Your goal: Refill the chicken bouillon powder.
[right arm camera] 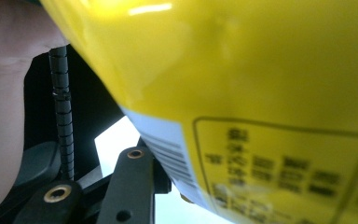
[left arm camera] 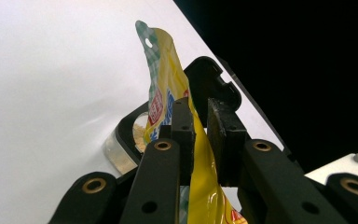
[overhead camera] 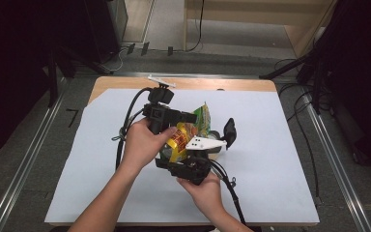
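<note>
- Pinching a yellow snack bag [left arm camera: 168,100], the left gripper [left arm camera: 199,135] has both jaws pressed on its upper part.
- Right gripper [overhead camera: 207,145] holds the bag's near side, pack close against its camera; jaw contact unclear.
- Bag sits mid-table over the white sheet [overhead camera: 270,159].

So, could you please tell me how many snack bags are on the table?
1. The yellow snack bag sits mid-table between the left gripper and right gripper; another could hide behind the hands.
</note>
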Demonstrator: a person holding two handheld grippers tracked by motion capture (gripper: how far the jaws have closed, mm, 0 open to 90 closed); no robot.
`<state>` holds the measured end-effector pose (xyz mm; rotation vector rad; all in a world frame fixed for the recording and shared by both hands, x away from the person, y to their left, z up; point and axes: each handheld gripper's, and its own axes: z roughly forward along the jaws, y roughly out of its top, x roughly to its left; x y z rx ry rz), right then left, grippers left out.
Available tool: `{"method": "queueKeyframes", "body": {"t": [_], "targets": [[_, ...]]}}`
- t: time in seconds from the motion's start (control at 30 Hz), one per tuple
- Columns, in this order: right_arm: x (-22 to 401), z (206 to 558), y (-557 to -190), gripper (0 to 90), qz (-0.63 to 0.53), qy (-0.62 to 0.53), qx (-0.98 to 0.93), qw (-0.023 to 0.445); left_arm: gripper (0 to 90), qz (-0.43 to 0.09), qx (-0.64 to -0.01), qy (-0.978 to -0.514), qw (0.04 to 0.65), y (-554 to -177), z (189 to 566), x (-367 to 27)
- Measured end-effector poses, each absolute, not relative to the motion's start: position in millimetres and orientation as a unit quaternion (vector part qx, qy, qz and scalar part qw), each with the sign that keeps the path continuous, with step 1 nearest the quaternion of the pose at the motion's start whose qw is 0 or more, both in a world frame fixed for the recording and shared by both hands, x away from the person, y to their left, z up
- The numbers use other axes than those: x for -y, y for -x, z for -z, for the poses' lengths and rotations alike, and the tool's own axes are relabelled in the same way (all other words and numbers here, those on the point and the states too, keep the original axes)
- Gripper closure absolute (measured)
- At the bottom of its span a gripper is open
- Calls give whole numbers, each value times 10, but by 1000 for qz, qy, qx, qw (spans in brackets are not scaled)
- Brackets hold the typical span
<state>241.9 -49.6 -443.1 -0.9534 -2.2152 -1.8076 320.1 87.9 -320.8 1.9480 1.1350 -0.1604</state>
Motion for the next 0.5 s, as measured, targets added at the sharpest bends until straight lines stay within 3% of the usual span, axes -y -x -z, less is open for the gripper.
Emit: {"method": "queueKeyframes", "body": {"t": [0.1, 0.23, 0.5], "targets": [[476, 4423, -2399, 631, 599, 310, 736, 57, 818, 66, -457, -780, 423, -3212, 3221, -889], [473, 4429, -2393, 666, 588, 317, 742, 49, 819, 66, -459, -781, 419, -3212, 3239, -870], [509, 4418, -2423, 703, 593, 323, 732, 91, 807, 89, -459, -780, 416, -3249, 3239, -878]]}}
